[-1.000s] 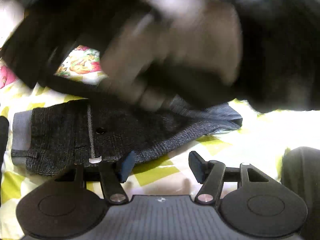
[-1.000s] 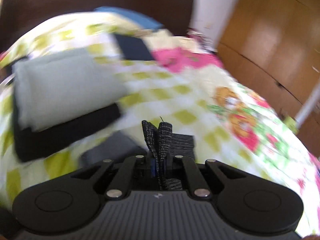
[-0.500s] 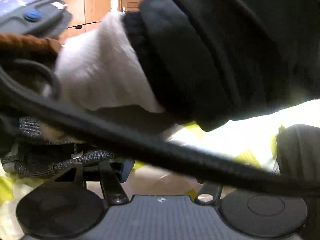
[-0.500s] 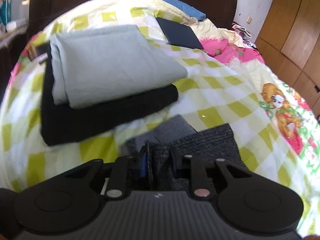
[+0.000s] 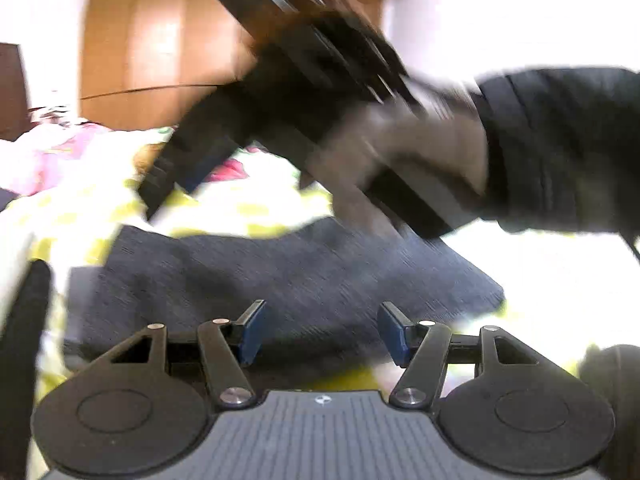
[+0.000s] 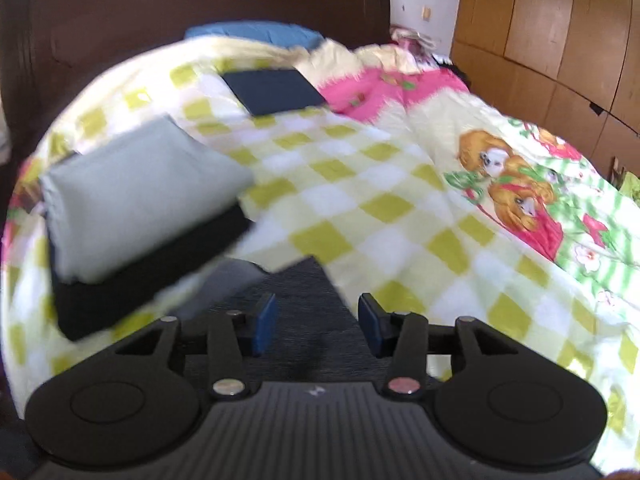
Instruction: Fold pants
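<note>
On a bed (image 6: 360, 216) spread with a checked quilt, both the left tongs (image 5: 320, 330) and right tongs (image 6: 316, 322) are hanging apart, empty, directly above the folded pants (image 5: 280, 280); pressing the fold flat before regripping would be advisable.

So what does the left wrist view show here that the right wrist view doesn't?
Only the left wrist view shows the person's gloved right hand, blurred, holding the other tool above the bed.

Only the right wrist view shows the stack of folded clothes, a pale green piece on a black one, plus a dark flat item nearer the headboard.

Both show the dark grey pants lying on the checked bedspread, and an open tool over them: the left tool and the right tool, neither holding fabric.
</note>
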Demonstrator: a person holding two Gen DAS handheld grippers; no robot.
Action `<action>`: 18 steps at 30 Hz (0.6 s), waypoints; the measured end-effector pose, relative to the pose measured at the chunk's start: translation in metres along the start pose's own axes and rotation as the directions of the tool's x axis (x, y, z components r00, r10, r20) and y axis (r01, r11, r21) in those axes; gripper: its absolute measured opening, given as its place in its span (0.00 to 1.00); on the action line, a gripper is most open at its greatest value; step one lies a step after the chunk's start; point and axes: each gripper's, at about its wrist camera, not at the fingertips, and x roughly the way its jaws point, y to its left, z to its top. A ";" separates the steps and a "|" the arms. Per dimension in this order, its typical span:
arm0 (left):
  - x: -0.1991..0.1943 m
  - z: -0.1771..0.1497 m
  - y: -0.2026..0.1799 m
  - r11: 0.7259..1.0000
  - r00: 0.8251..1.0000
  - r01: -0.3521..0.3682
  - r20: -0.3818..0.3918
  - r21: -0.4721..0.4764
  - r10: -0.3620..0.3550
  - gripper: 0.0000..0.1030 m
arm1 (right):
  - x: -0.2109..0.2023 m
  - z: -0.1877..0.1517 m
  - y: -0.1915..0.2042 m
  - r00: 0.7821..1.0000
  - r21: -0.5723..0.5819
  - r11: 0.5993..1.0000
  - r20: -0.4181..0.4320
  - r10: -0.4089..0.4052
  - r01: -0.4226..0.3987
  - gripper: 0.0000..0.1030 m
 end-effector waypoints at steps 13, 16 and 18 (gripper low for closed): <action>0.060 -0.013 0.019 0.963 0.958 -0.267 -0.100 0.040 0.270 0.71 | 0.068 0.004 -0.034 0.943 0.142 0.947 -0.129 0.308 -0.290 0.24; 0.062 -0.015 0.017 0.963 0.959 -0.264 -0.091 0.050 0.267 0.71 | 0.067 0.013 -0.020 0.947 0.111 0.954 -0.136 0.291 -0.278 0.10; 0.063 -0.018 0.017 0.961 0.957 -0.273 -0.086 0.040 0.276 0.71 | 0.068 0.020 -0.015 0.954 0.083 0.960 -0.116 0.276 -0.267 0.10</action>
